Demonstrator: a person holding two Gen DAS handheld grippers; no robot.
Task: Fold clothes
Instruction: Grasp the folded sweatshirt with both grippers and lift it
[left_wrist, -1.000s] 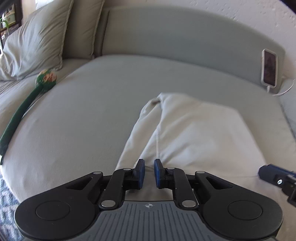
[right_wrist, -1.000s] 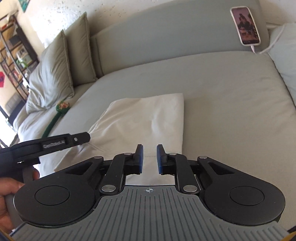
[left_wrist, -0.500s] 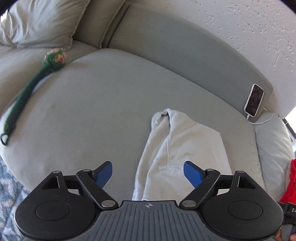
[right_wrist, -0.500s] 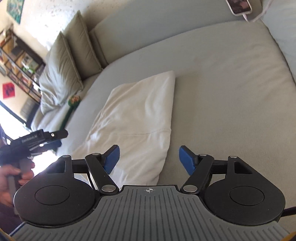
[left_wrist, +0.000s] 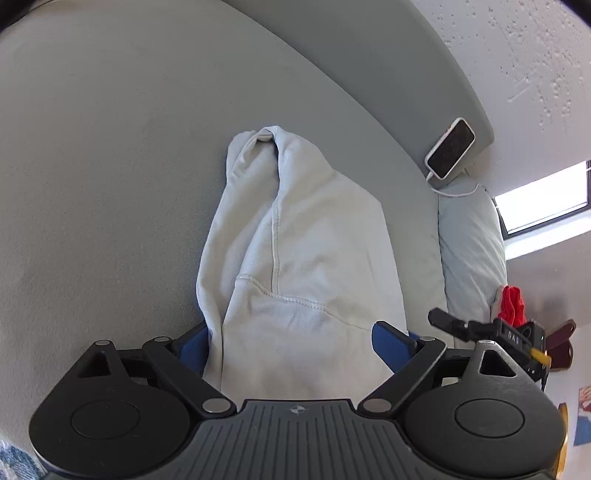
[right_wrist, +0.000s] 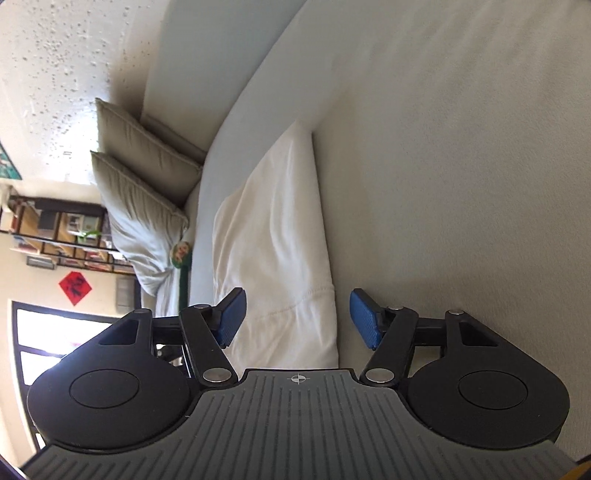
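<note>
Newly released cream hoodie (left_wrist: 303, 258), folded.

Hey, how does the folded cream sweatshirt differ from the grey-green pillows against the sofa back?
The folded cream sweatshirt lies flat on the seat; the grey-green pillows lean up against the sofa back. The sweatshirt is paler and shows stitched seams; the pillows are darker with piped edges. Both are soft fabric resting on the same sofa.

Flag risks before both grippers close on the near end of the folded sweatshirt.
1. Left gripper is open across the thick near end of the sweatshirt; it may pinch only the top layers, and the fold could open.
2. Right gripper is open across the garment's right edge; its right pad, over the bare cushion, might snag the cover.
</note>
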